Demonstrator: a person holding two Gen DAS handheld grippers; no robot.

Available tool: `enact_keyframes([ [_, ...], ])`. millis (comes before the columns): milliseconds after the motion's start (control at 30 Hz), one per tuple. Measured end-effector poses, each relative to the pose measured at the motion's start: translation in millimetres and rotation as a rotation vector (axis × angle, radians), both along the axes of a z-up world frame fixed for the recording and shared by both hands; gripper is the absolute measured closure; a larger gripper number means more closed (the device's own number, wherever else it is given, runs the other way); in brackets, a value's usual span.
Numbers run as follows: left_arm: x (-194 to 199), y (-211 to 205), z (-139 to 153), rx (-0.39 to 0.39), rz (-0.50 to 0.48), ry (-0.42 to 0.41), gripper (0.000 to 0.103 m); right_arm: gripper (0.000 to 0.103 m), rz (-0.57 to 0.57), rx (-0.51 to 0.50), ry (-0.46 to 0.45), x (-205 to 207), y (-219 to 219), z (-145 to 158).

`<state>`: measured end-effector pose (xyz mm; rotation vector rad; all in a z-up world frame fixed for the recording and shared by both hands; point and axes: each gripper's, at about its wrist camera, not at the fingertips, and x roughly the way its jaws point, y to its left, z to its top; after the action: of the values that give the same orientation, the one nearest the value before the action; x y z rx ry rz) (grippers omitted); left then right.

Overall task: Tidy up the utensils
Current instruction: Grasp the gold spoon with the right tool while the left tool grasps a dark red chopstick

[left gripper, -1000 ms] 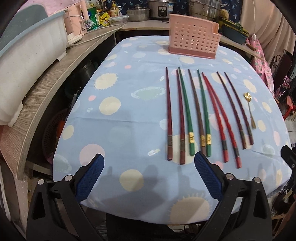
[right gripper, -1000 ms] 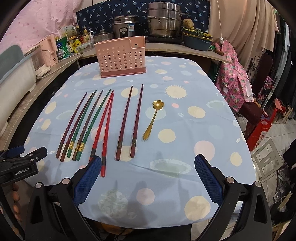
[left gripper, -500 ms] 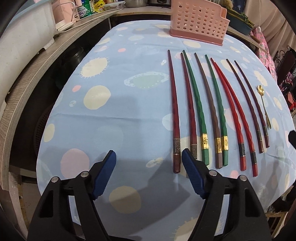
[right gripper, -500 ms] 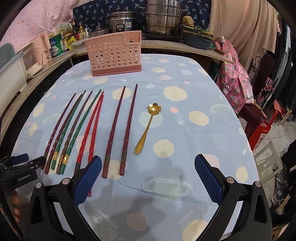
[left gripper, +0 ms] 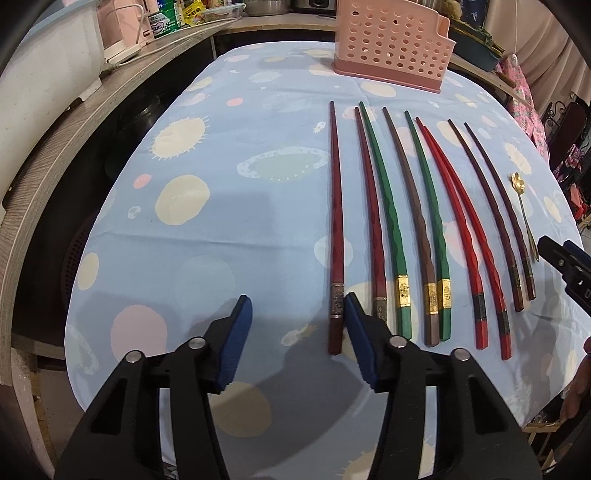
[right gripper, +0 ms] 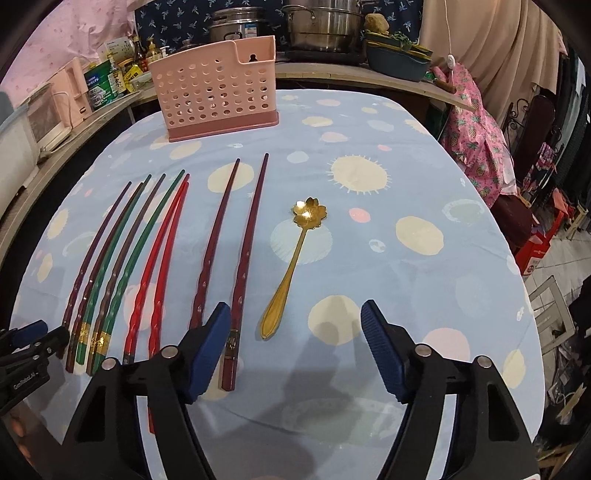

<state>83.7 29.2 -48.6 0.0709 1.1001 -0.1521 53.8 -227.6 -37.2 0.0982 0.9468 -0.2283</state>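
Observation:
Several chopsticks lie side by side on the table: dark red (left gripper: 336, 229), green (left gripper: 388, 221), brown (left gripper: 413, 221), bright red (left gripper: 461, 229) and maroon (right gripper: 243, 266). A gold flower spoon (right gripper: 291, 266) lies to their right. A pink perforated utensil holder (right gripper: 218, 92) stands at the far end, also in the left wrist view (left gripper: 391, 40). My left gripper (left gripper: 297, 314) is open and low, its right finger beside the leftmost dark red chopstick's handle. My right gripper (right gripper: 295, 325) is open, straddling the spoon's handle end and the rightmost maroon chopstick.
The table wears a blue cloth with pale dots (left gripper: 221, 184). A wooden counter (left gripper: 55, 140) with a white appliance runs along the left. Pots and bottles stand behind the holder (right gripper: 321, 26). Pink cloth and chairs stand at the right (right gripper: 476, 125).
Both grippers moved forward and down toward the utensil handles. The left jaws narrowed and now sit by the leftmost chopstick; the right jaws narrowed around the spoon handle.

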Motion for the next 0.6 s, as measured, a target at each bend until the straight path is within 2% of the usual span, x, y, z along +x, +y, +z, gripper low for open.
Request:
enact_keyframes([
  [67, 0.4, 0.2, -0.1, -0.004, 0.001, -0.001, 0.057, 0.047, -0.003, 0.006, 0.006, 4.4, -1.6, -4.2],
  [200, -0.2, -0.3, 1.1, -0.005, -0.005, -0.003, 0.071, 0.064, -0.003, 0.027, 0.025, 11.6, -2.6, -13.2],
  [333, -1.3, -1.1, 1.4, -0.009, -0.011, -0.002, 0.082, 0.068, 0.018, -0.001, 0.009, 11.0, 3.1, -15.5],
  [400, -1.2, -0.6, 1.7, -0.022, -0.012, 0.002, 0.089, 0.077, 0.034, 0.0, 0.003, 9.8, 5.0, -15.4],
  [500, -0.9, 0.5, 2.2, -0.037, -0.013, 0.009, 0.093, 0.09, 0.052, 0.002, 0.003, 8.6, 7.3, -15.0],
  [600, -1.6, 1.2, 2.6, -0.051, -0.015, 0.013, 0.094, 0.093, 0.053, 0.009, 0.005, 7.0, 5.7, -14.6],
])
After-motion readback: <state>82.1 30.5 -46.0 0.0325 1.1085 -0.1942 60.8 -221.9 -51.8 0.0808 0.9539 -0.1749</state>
